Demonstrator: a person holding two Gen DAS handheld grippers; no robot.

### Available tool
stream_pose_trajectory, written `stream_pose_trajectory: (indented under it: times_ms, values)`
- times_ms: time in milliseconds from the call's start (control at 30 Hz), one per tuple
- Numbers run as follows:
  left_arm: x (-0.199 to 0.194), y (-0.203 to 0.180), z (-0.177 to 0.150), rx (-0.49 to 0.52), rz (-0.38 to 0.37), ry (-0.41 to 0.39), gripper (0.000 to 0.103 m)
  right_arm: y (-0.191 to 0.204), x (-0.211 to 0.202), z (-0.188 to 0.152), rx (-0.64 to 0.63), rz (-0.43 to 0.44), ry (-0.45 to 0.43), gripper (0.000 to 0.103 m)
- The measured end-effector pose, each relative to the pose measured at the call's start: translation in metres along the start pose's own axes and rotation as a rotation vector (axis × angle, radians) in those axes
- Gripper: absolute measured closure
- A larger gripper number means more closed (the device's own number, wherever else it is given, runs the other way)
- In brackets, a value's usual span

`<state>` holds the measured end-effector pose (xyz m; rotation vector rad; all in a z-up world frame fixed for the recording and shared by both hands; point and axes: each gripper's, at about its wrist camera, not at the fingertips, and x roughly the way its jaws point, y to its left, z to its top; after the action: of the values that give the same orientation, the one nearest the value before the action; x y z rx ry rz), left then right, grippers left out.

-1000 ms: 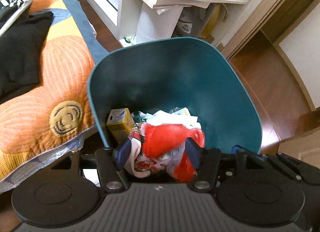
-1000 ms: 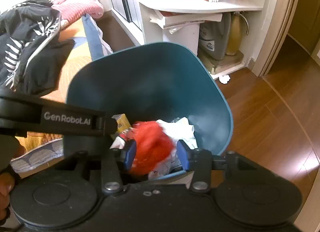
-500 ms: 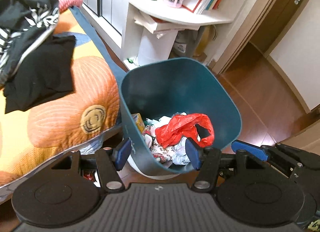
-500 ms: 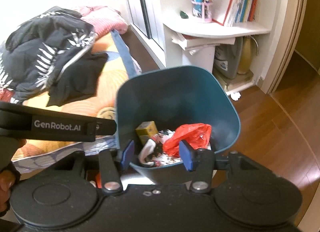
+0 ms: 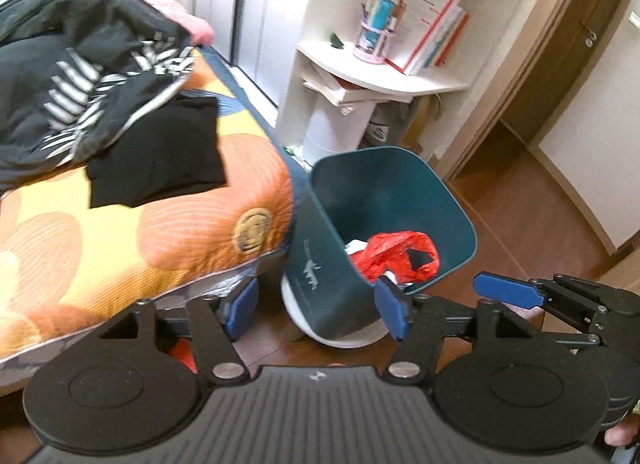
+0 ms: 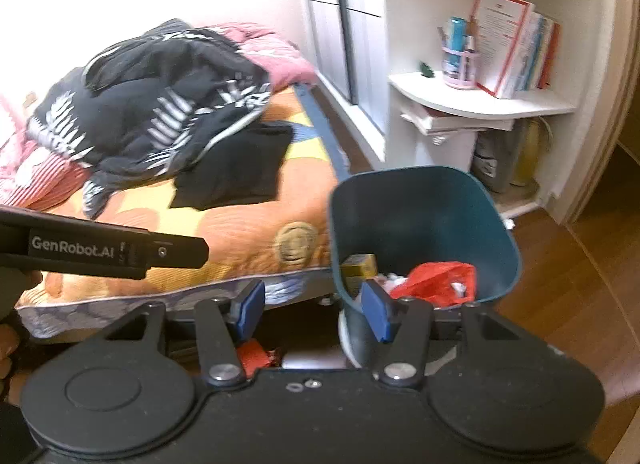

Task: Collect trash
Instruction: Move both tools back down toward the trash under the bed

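Note:
A teal trash bin (image 5: 400,200) stands on the wood floor beside the bed; it also shows in the right wrist view (image 6: 432,216). Inside lie a red plastic bag (image 5: 394,252), white crumpled paper and a yellow carton (image 6: 358,264). My left gripper (image 5: 318,310) is open and empty, raised above and in front of the bin. My right gripper (image 6: 314,308) is open and empty too, at a similar height; it also shows at the right of the left wrist view (image 5: 508,292). A red object (image 6: 252,356) lies on the floor under the bed edge.
The bed with an orange quilt (image 5: 120,232) and dark clothes (image 5: 92,104) fills the left. A white corner shelf (image 5: 384,80) with books and a pen cup stands behind the bin. A doorway (image 5: 560,76) opens at the right, with wood floor before it.
Both grippers have pulled up and back from the bin. The left one has let go of the red bag, which now lies in the bin. Both stand open wider.

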<state>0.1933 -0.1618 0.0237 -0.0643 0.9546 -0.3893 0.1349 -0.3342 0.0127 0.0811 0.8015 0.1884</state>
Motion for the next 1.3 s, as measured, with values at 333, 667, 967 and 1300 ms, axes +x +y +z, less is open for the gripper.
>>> stream_pose_trajectory:
  times_ms: [333,667,967,1300]
  values:
    - [-0.035,0.078,-0.045,-0.101,0.066,-0.025,0.022,0.066,0.022,-0.020,-0.096,0.094,0.042,0.049]
    - [-0.010,0.169,-0.101,-0.260,0.149,0.003,0.002,0.111,0.092,-0.060,-0.135,0.169,0.155,0.048]
    - [0.054,0.244,-0.150,-0.294,0.251,0.094,0.002,0.130,0.175,-0.094,-0.112,0.213,0.303,0.048]
    - [0.129,0.288,-0.178,0.067,0.266,0.221,0.002,0.163,0.269,-0.120,-0.178,0.238,0.435,0.048]
